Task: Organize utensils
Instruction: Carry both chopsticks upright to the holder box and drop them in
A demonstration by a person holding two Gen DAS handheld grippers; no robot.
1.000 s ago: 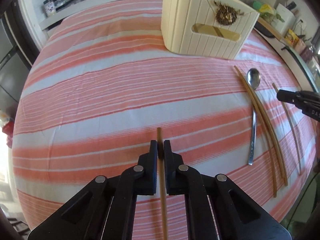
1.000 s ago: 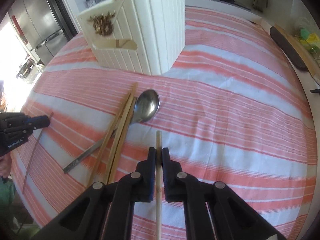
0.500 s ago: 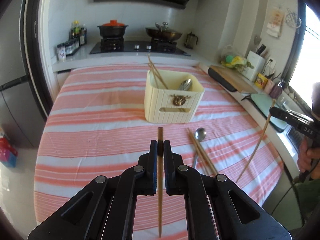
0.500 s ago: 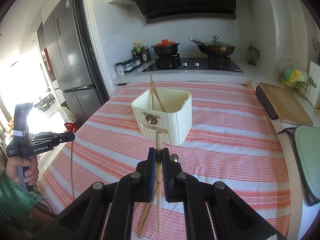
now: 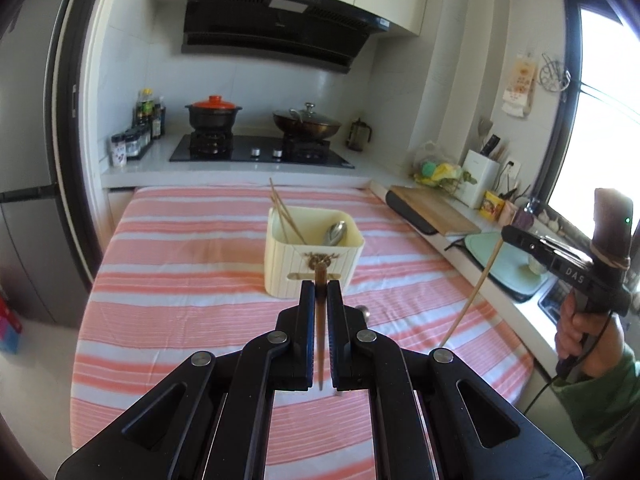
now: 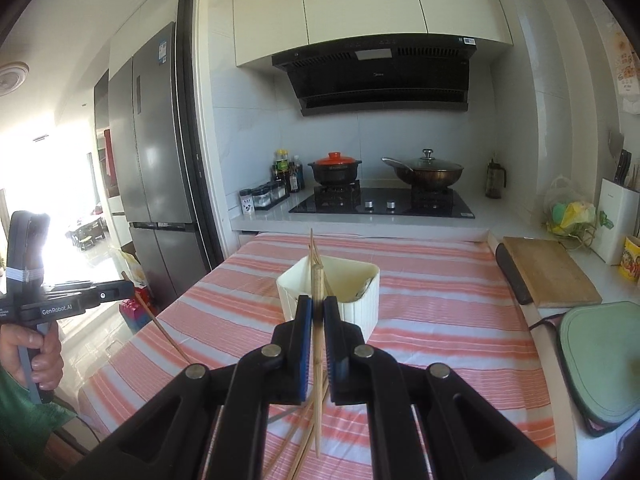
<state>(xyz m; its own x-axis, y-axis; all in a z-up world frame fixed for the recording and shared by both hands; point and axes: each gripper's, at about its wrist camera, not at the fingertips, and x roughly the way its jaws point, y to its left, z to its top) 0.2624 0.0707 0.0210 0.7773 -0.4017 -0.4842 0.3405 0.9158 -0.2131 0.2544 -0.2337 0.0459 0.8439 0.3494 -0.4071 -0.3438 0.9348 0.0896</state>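
Chopsticks are the job here, one clamped in each gripper and both clear of the striped cloth point(image 5: 180, 280).

Left wrist view: the left gripper point(image 5: 321, 292) is closed on a dark chopstick point(image 5: 320, 344) that hangs down between its jaws. The cream holder point(image 5: 312, 256) stands ahead on the cloth with several chopsticks and a spoon point(image 5: 336, 233) already inside. At the right edge a hand point(image 5: 580, 336) carries the right gripper point(image 5: 505, 233), its pale chopstick point(image 5: 472, 292) slanting down toward the cloth.

Right wrist view: the right gripper is shut on that pale chopstick point(image 6: 318, 340), with the holder point(image 6: 360, 304) straight ahead. Loose chopsticks point(image 6: 296, 436) lie on the cloth below.

Risk, as I judge it: each stick is pinched near its top, so it could pivot in the pads, catch the holder's rim and tip the holder, or the two sticks could collide if both go in together.
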